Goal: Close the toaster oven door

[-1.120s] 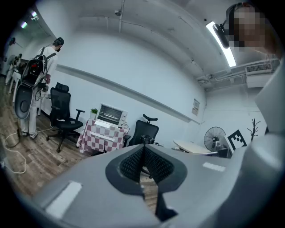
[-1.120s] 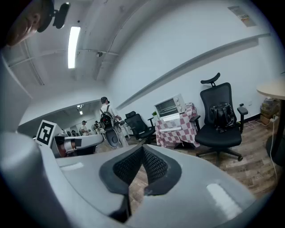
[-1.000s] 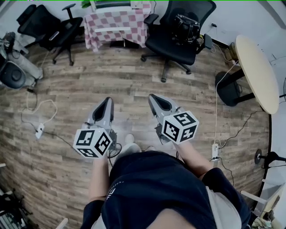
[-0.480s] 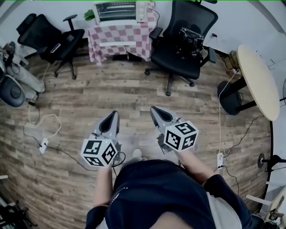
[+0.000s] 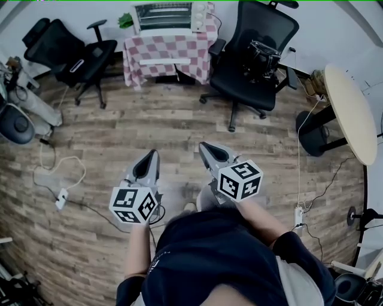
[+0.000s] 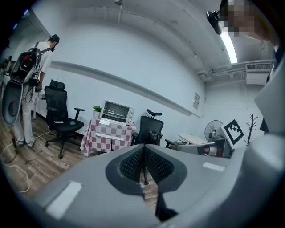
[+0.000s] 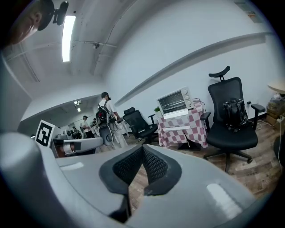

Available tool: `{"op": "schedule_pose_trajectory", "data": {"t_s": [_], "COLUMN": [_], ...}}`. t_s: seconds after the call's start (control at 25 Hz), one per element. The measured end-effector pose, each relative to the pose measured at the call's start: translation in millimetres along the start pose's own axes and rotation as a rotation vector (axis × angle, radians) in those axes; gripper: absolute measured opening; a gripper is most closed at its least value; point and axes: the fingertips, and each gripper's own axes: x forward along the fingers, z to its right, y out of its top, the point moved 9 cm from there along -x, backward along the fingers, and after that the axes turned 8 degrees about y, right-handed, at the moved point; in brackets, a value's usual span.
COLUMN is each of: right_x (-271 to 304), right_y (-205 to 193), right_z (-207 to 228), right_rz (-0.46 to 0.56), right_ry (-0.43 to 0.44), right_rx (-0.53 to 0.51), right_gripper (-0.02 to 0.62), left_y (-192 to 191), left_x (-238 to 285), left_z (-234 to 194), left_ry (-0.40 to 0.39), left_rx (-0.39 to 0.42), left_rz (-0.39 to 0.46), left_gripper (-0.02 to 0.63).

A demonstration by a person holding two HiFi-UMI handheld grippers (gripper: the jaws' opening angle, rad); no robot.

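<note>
The white toaster oven (image 5: 169, 16) stands on a table with a red-and-white checked cloth (image 5: 167, 46) by the far wall, several steps ahead. It also shows in the left gripper view (image 6: 116, 111) and the right gripper view (image 7: 176, 101), where its door looks folded down in front. My left gripper (image 5: 152, 154) and right gripper (image 5: 203, 145) are held side by side at waist height above the wooden floor, pointing toward the table. Both are shut with nothing between their pads (image 6: 133, 162) (image 7: 153, 164).
A black office chair (image 5: 72, 51) stands left of the table, and another (image 5: 239, 66) to its right carries a black bag (image 5: 261, 55). A round pale table (image 5: 349, 101) is at the right. Cables and power strips (image 5: 60, 200) (image 5: 297, 214) lie on the floor. A person with a backpack (image 6: 31, 67) stands at left.
The view has shifted so that the checked table and the toaster oven show more fully at the top. Both grippers stay shut and keep about the same place in view.
</note>
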Motion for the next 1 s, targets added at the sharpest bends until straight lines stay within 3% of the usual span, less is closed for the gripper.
{"op": "schedule_pose_trajectory", "data": {"t_s": [0.44,1.0], "right_x": [78,196], "right_y": [36,92], "right_z": [58,148], "right_rz": [-0.015,-0.055], "right_ry": [0.065,0.095], "right_rx": [-0.008,-0.003], "right_gripper": [0.002,0.003], "left_y": [26,74], "left_x": [82,201], "left_z": [-48,-115], "left_ry": [0.026,0.067], "left_rx": [0.027,0.023], "left_rz": [0.045,-0.028], "left_gripper": [0.017,0.017]}}
